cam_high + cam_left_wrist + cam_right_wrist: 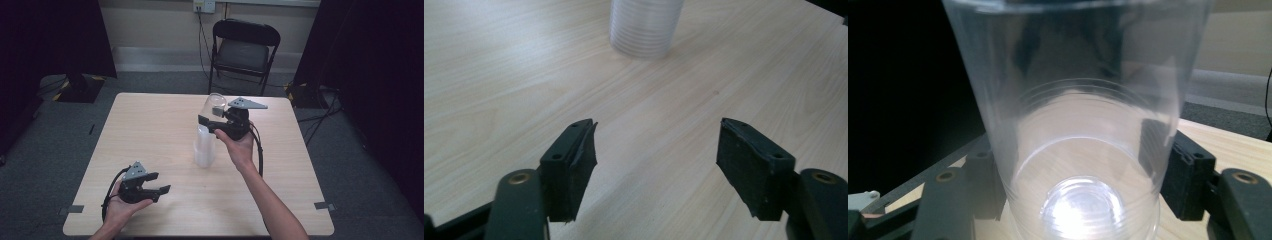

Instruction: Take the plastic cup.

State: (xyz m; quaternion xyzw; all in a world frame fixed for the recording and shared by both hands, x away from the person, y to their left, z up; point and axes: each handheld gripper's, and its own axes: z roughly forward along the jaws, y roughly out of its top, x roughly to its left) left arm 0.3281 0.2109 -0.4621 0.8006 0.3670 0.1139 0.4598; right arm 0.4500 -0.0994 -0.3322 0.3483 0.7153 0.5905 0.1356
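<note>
A clear plastic cup point(215, 104) hangs upright over the middle of the table, and my right gripper point(212, 120) is shut on its lower part. In the right gripper view the cup point(1083, 100) stands between both jaws, whose pads press its sides. Right under it stands a stack of clear cups point(204, 149); I cannot tell whether the held cup still touches it. My left gripper point(159, 183) is open near the table's front left, pointing right. Between its jaws point(656, 135) there is nothing but bare wood, with the stack point(644, 25) farther ahead.
The light wooden table point(150, 130) has bare room to the left and right of the stack. A black folding chair point(245, 47) stands behind its far edge. Dark curtains hang at both sides, and cables lie on the grey floor.
</note>
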